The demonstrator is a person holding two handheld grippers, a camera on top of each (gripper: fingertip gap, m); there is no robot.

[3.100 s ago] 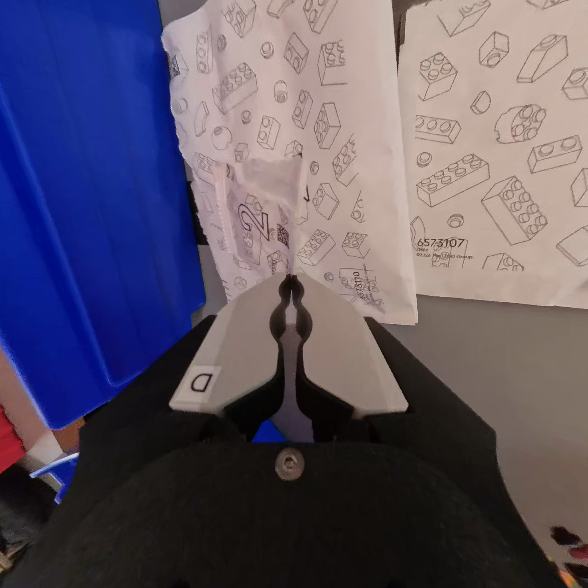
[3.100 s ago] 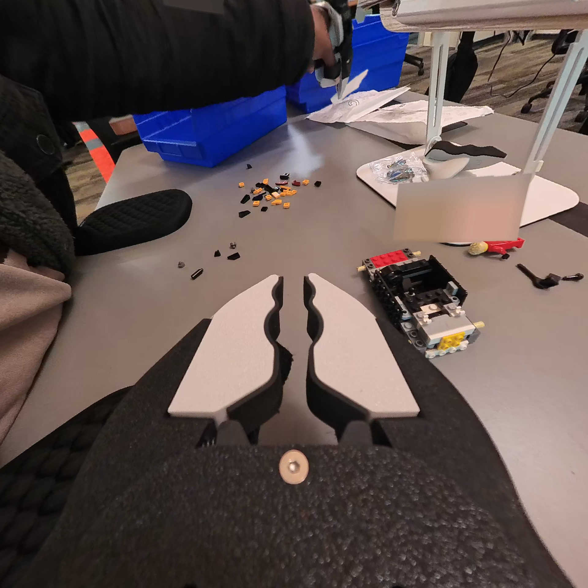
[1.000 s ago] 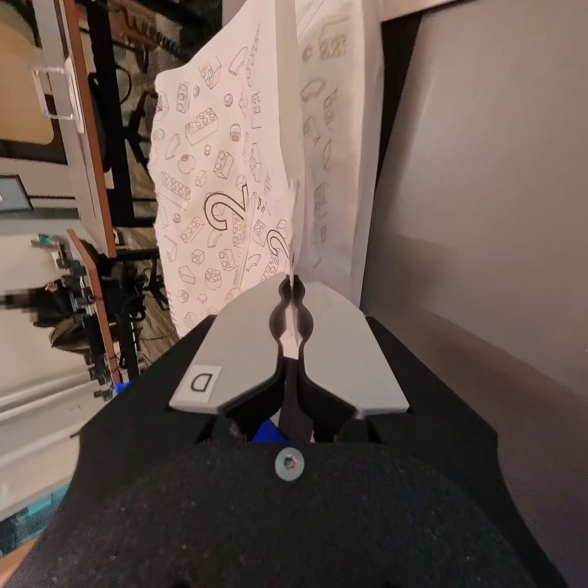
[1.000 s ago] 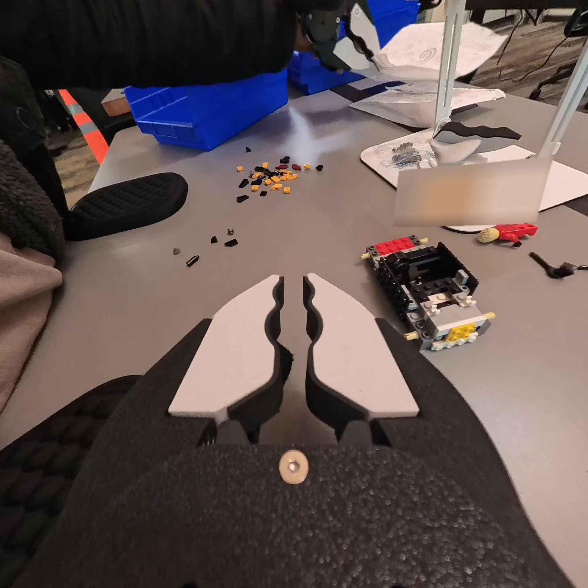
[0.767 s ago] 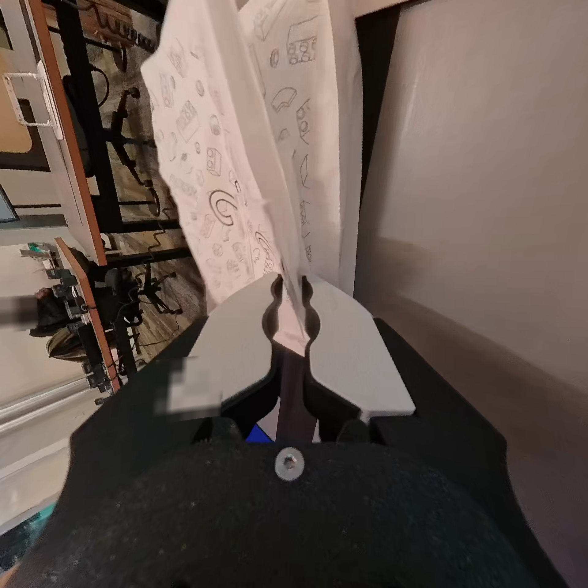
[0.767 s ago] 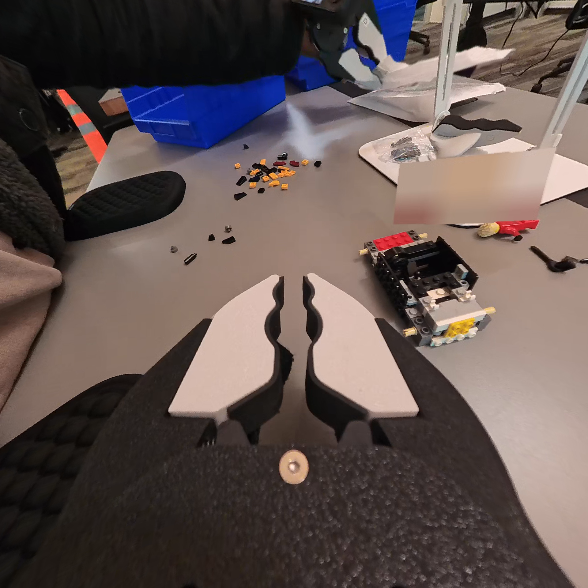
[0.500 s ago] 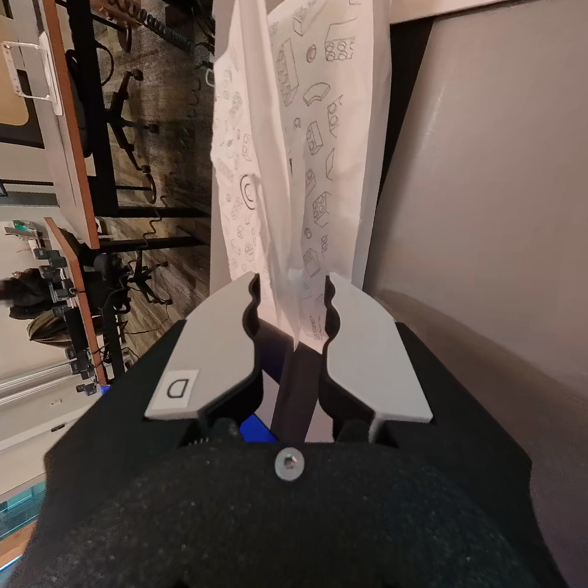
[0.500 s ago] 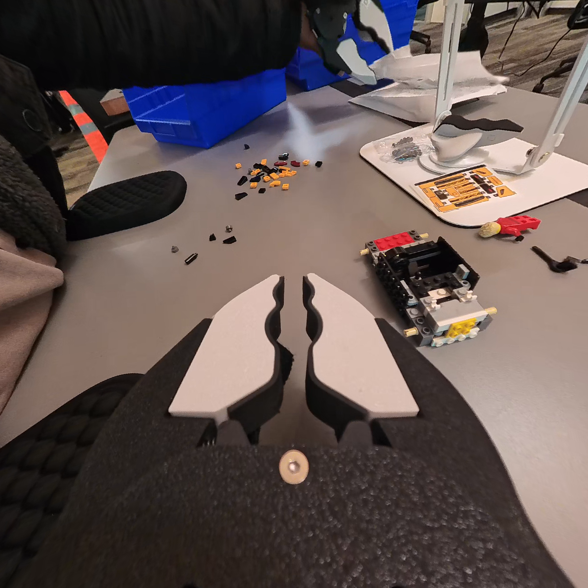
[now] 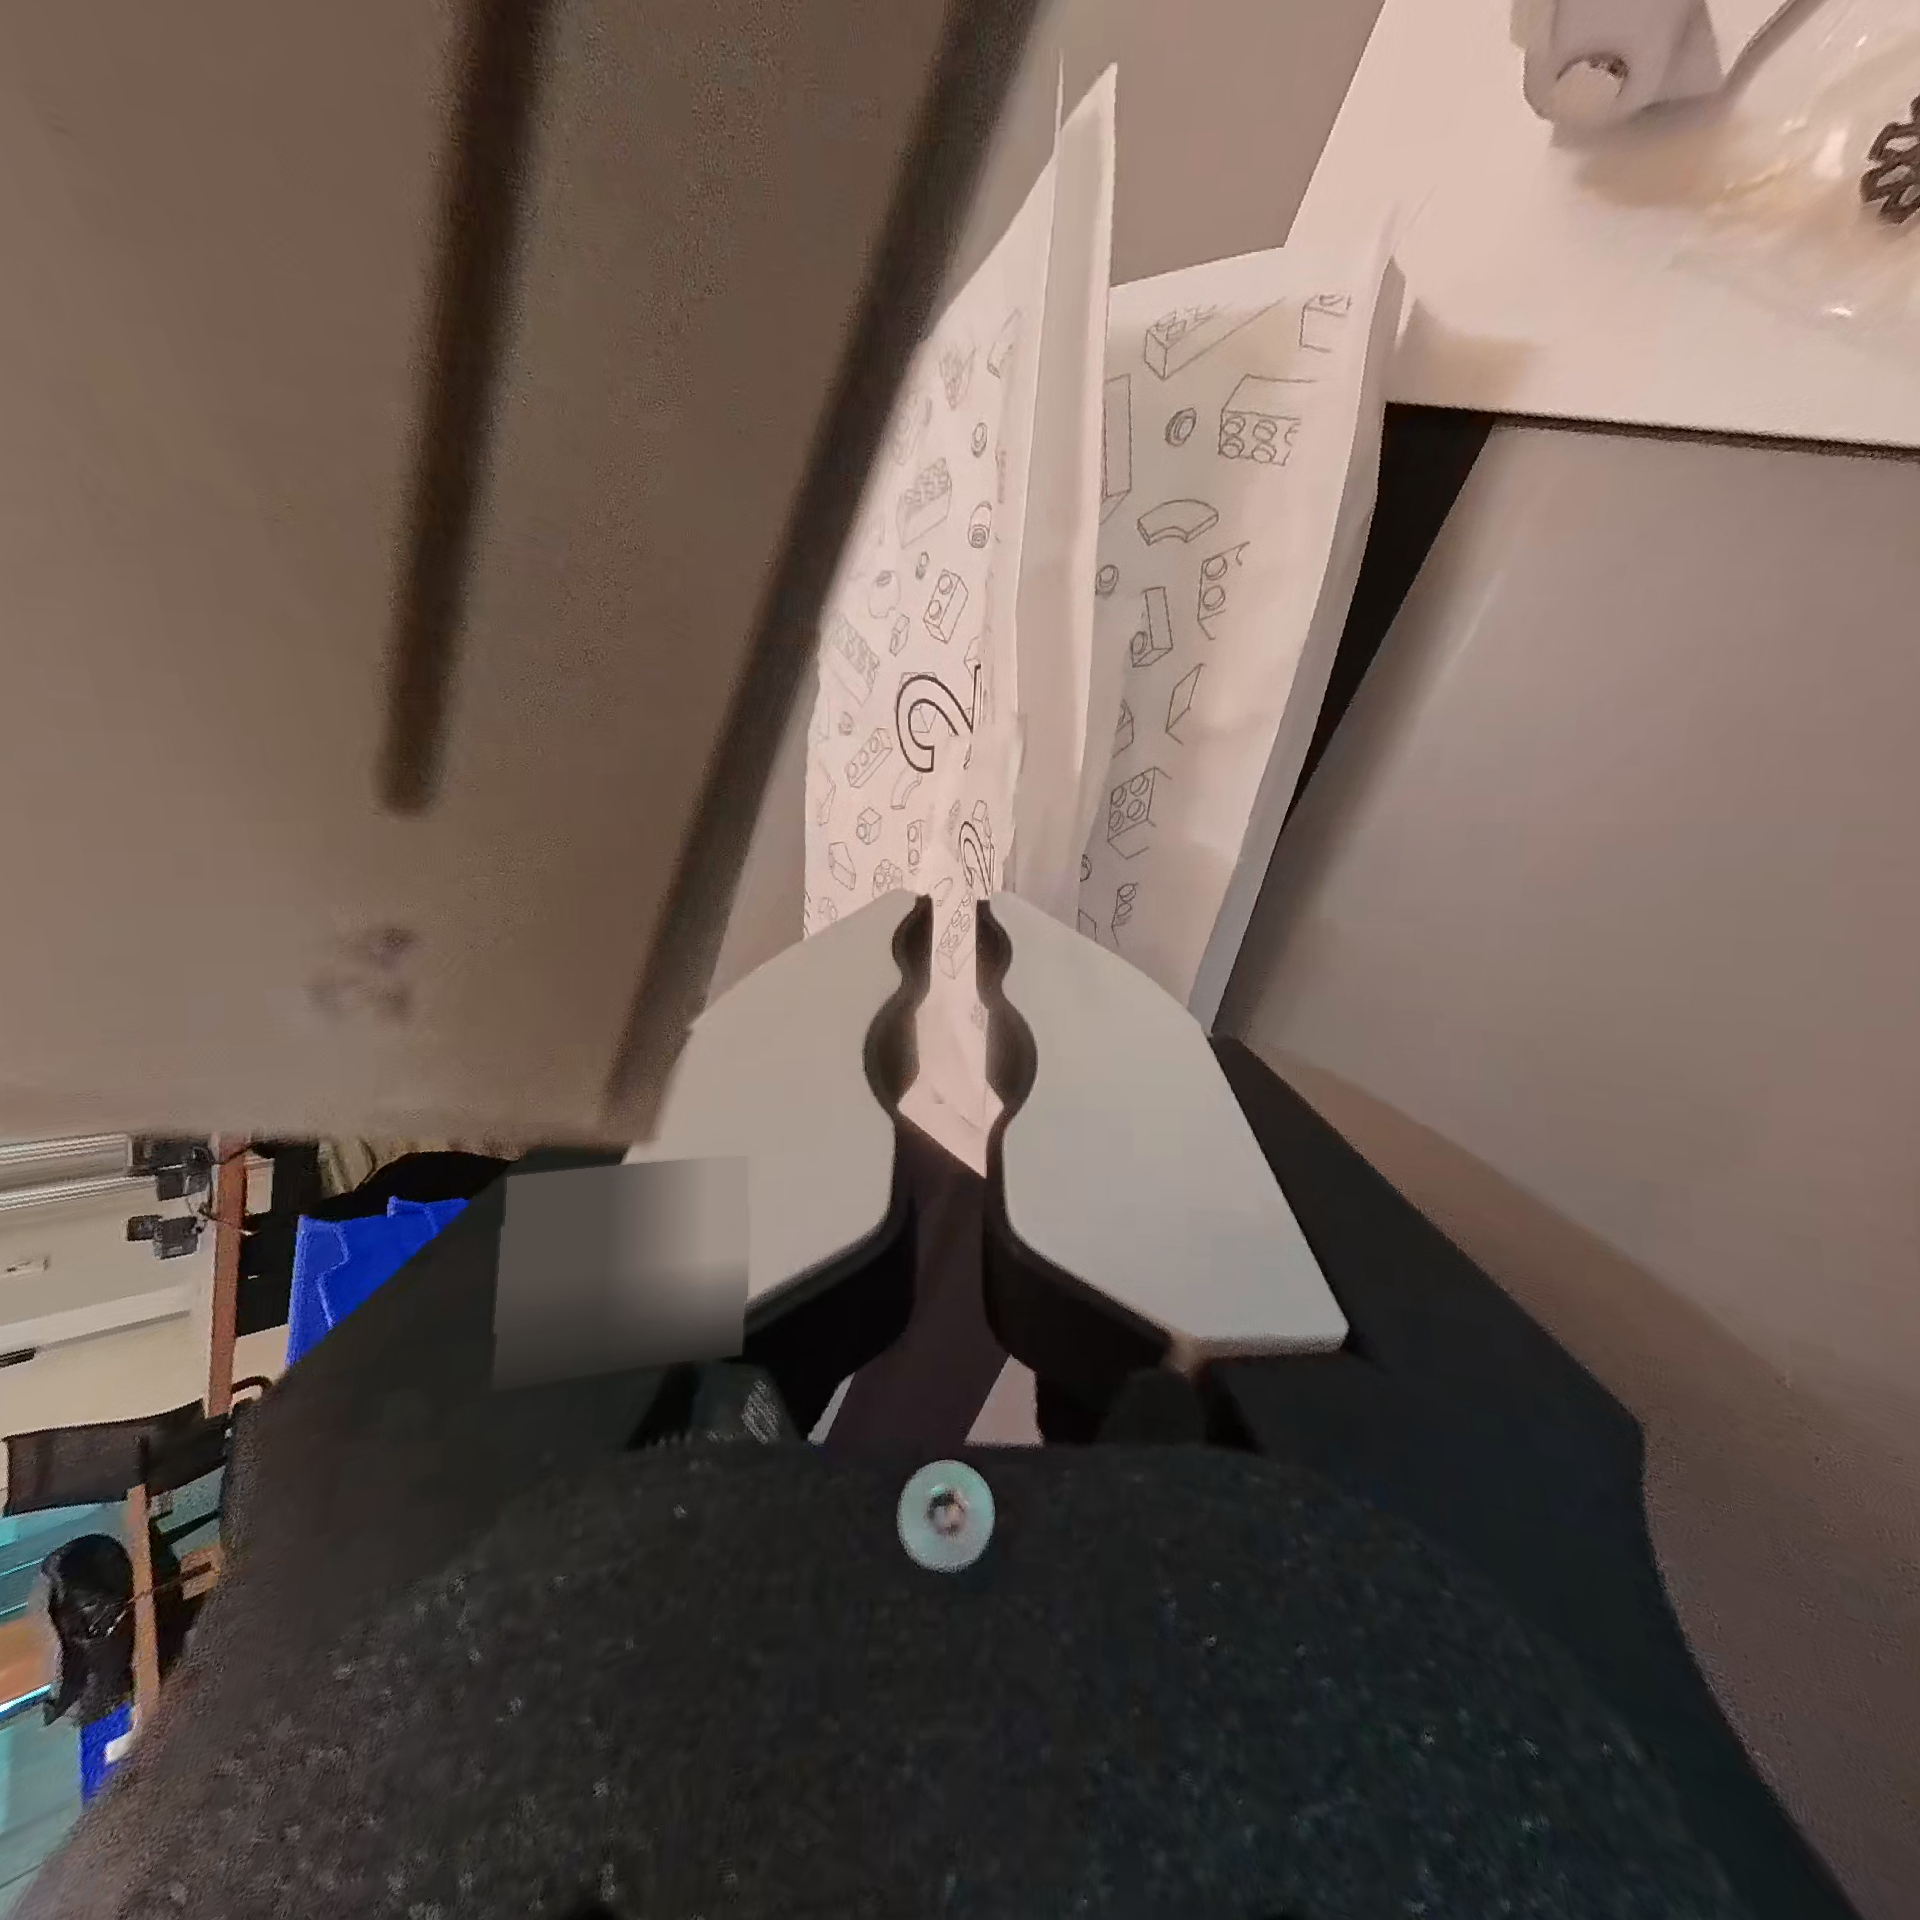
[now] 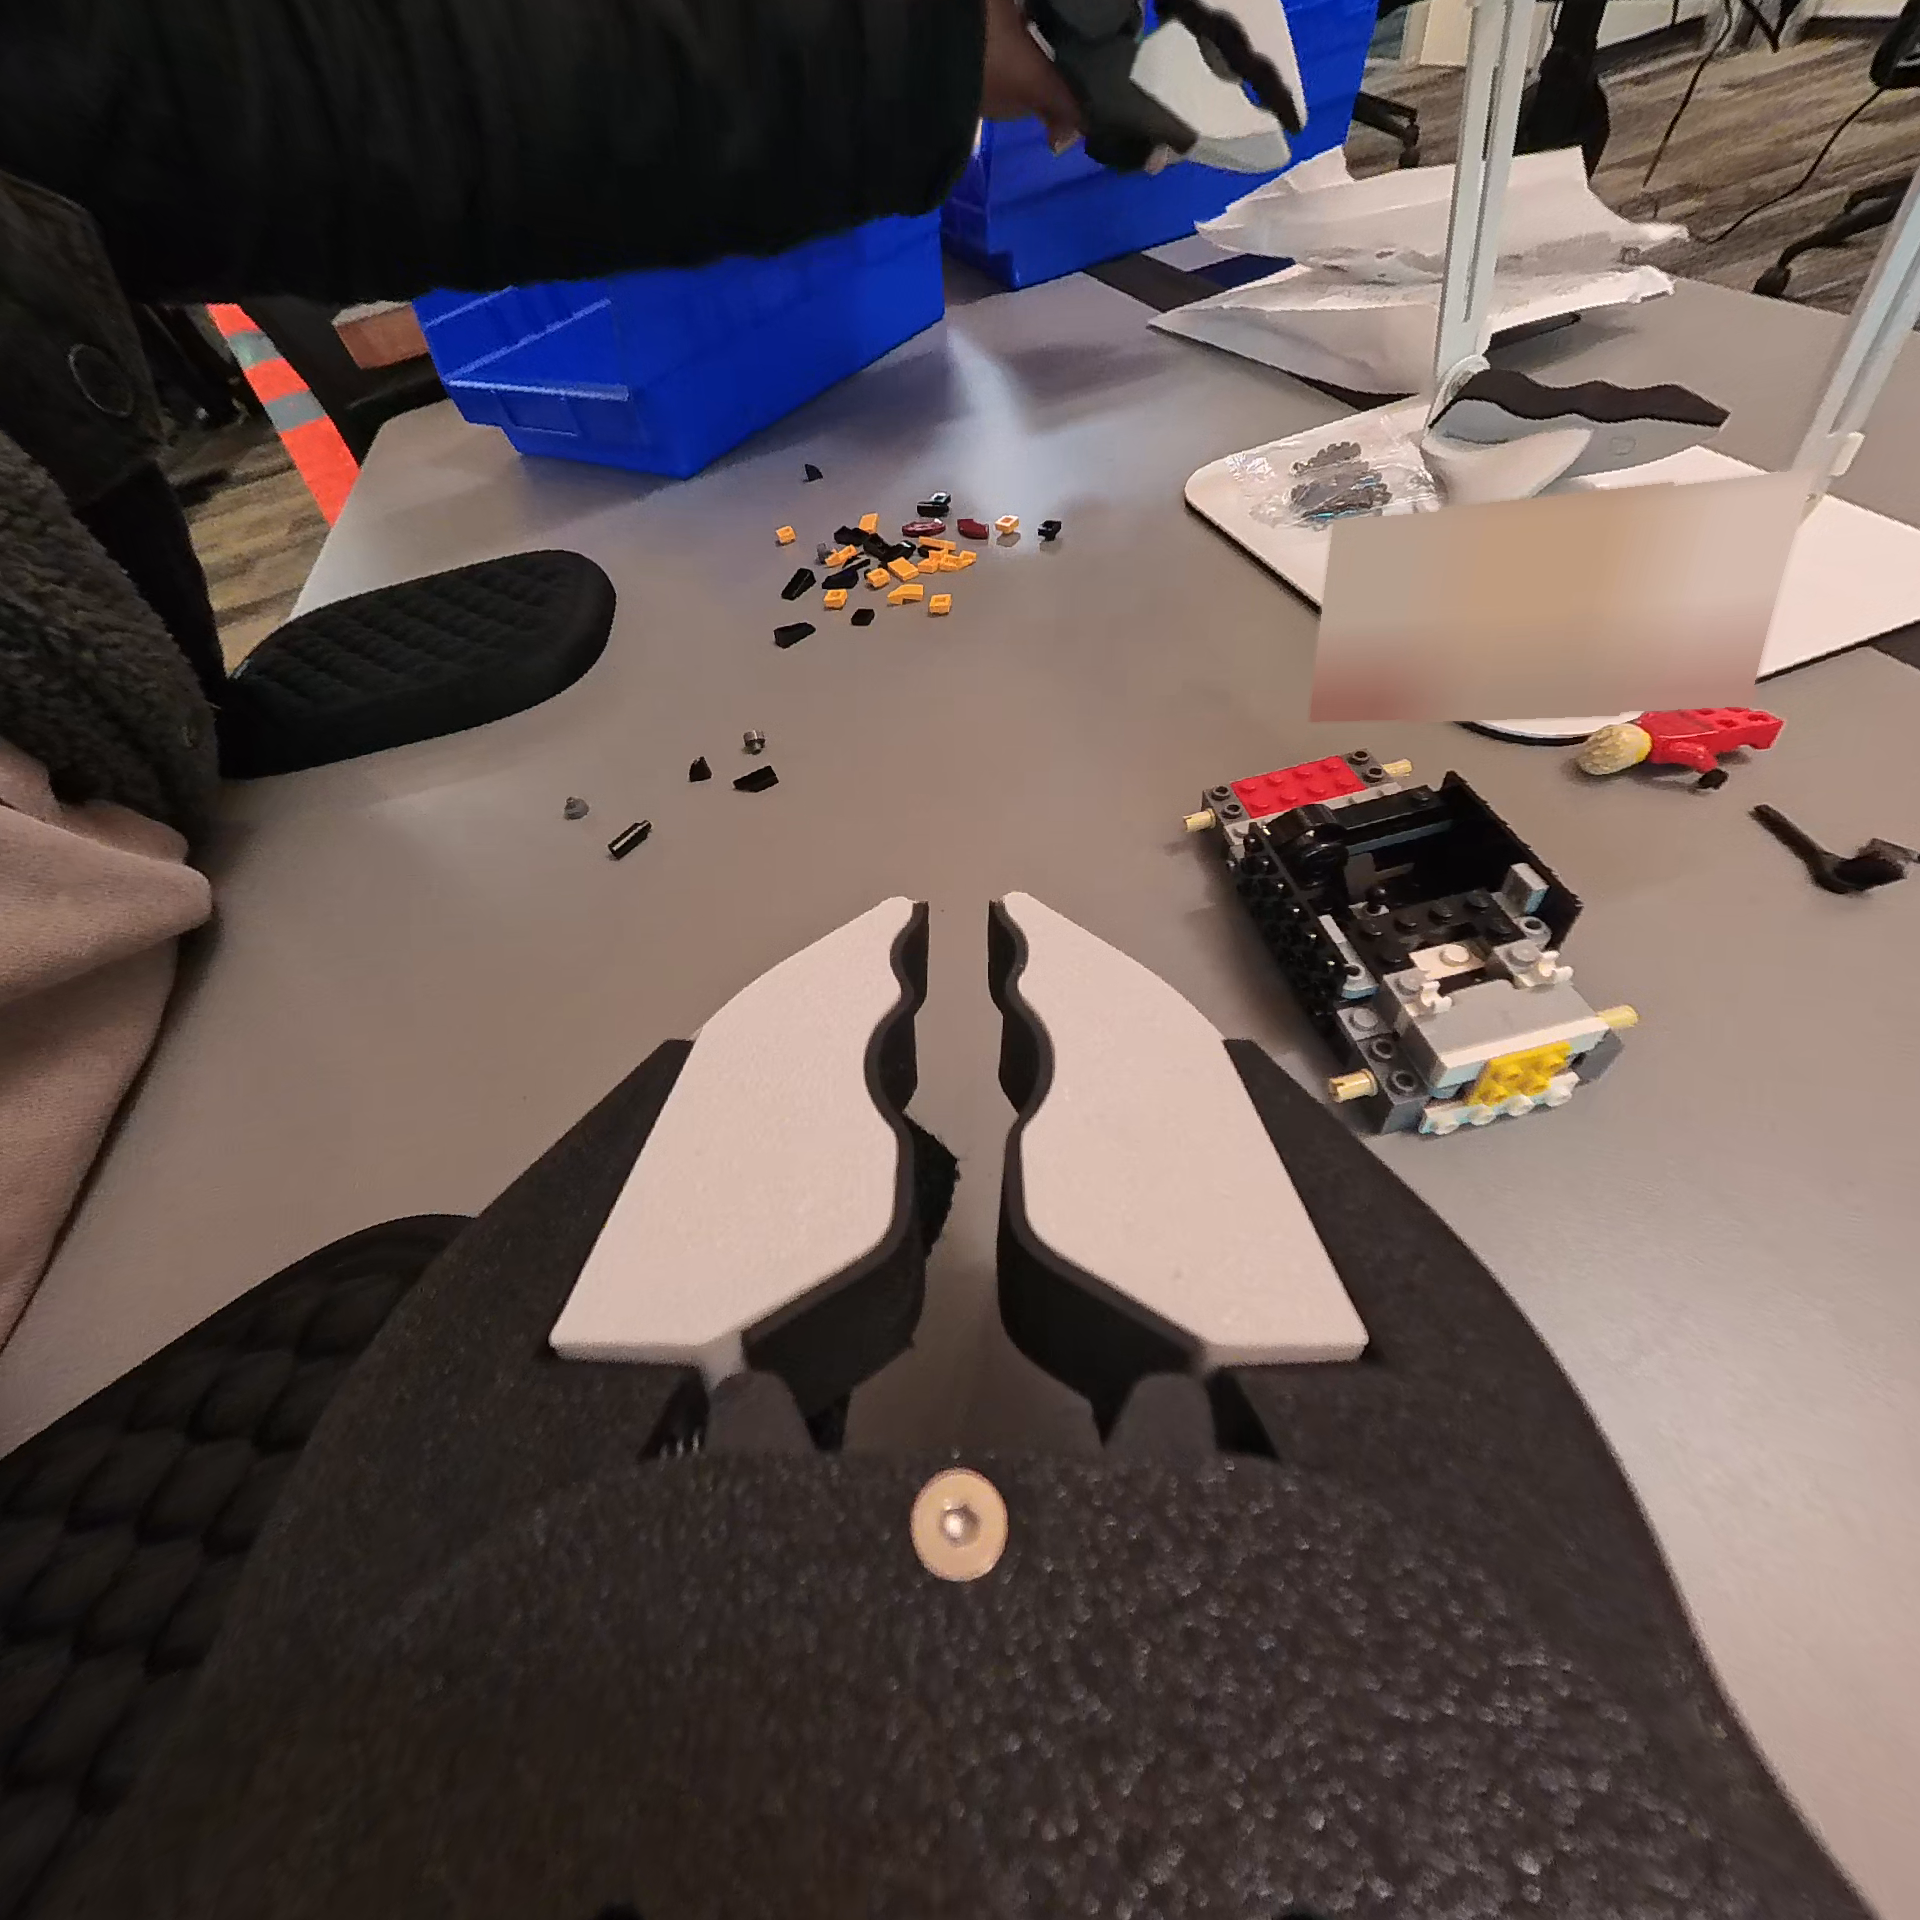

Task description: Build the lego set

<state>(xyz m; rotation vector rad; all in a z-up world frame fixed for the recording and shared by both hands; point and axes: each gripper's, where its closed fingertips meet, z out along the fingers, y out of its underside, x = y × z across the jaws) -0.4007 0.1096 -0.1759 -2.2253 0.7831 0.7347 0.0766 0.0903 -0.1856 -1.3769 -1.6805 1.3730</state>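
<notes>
L gripper (image 9: pixel 948 914) has its fingers nearly together w/ a narrow gap at the tips; paper bag (image 9: pixel 935 665) runs between them, but can't tell if it's actually pinched or just loose in the gap. It sits far back on the table (image 10: pixel 1039 727), by the blue bin (image 10: pixel 686 343) & stand base (image 10: pixel 1849 561). R gripper (image 10: pixel 956 909) hovers low over bare table, fingers slightly apart, holding nothing. Half-built car (image 10: pixel 1403 935) lies just R of it; loose bits (image 10: pixel 894 561) scattered mid-table. Risks, IMO: if the grip is only partial, bag slips & flops onto the 2nd bag (image 9: pixel 1216 582); a sharp tug could tear it & spray pieces off the edge; bag swinging near the stand pole (image 10: pixel 1475 197) may snag.
</notes>
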